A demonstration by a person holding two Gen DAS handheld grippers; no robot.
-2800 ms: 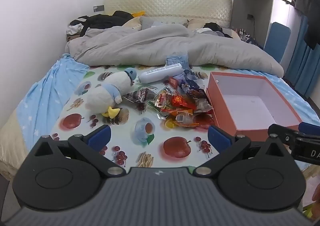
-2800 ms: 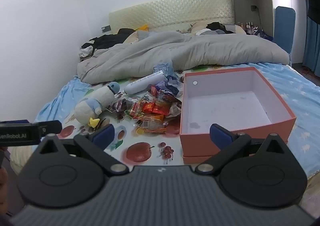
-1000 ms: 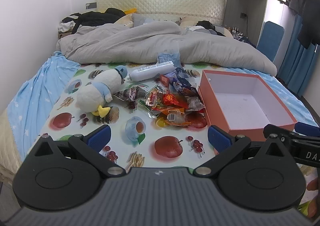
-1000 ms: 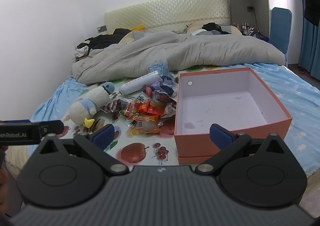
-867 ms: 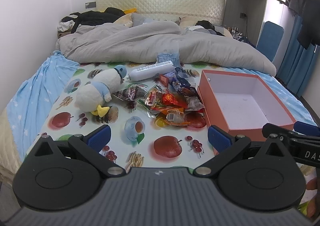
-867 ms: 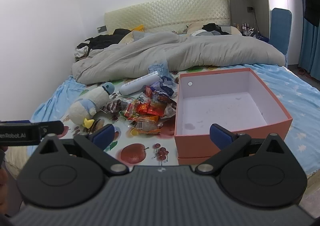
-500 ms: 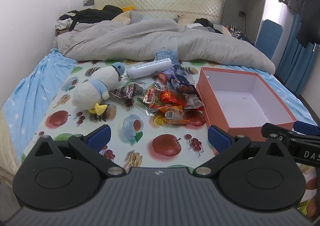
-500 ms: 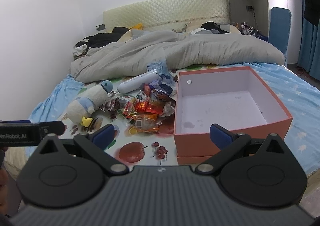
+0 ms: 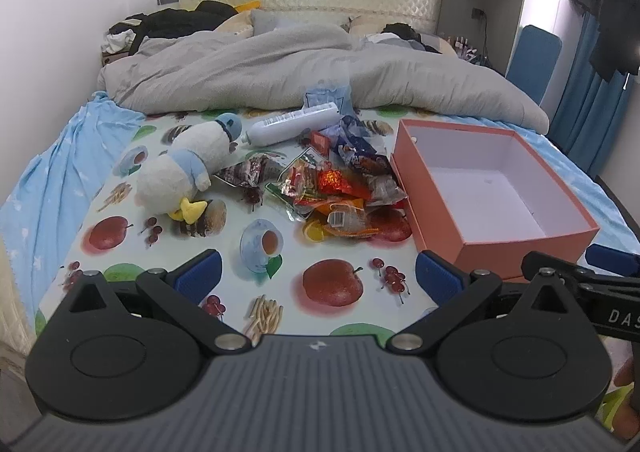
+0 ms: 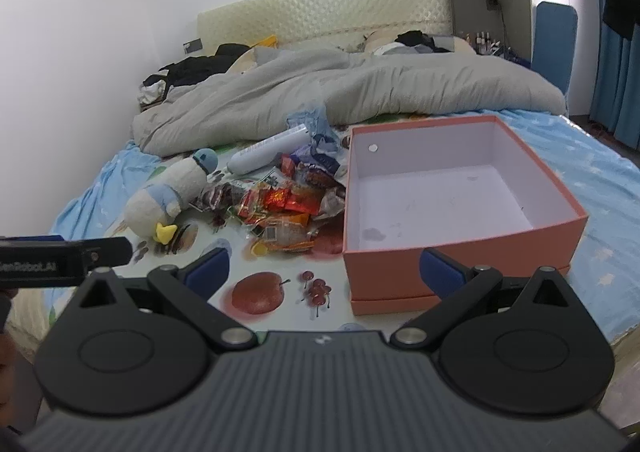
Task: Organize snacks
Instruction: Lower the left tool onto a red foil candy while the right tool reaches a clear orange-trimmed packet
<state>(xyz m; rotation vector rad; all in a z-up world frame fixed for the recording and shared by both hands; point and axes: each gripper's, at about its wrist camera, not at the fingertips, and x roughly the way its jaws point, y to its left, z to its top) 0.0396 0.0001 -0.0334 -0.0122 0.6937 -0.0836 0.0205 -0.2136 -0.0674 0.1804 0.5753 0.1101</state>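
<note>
Both claws spread, holding nothing: your left claw (image 9: 316, 276), your right claw (image 10: 324, 264). Snack pile (image 9: 340, 192) on bed, centre of left view, straight ahead of left claw, well apart. Box (image 10: 460, 204) empty, touching pile's right edge. In right view pile (image 10: 280, 208) sits left of centre; box fronts right claw. Left claw likely nearer to pile.

Snack pile (image 9: 336, 188) lies beside orange box (image 9: 492, 188).

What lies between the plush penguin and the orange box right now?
The pile of snack packets fills the stretch between the plush penguin and the orange box, its right edge reaching the box wall. Both wrist views show this; the box holds nothing.
</note>
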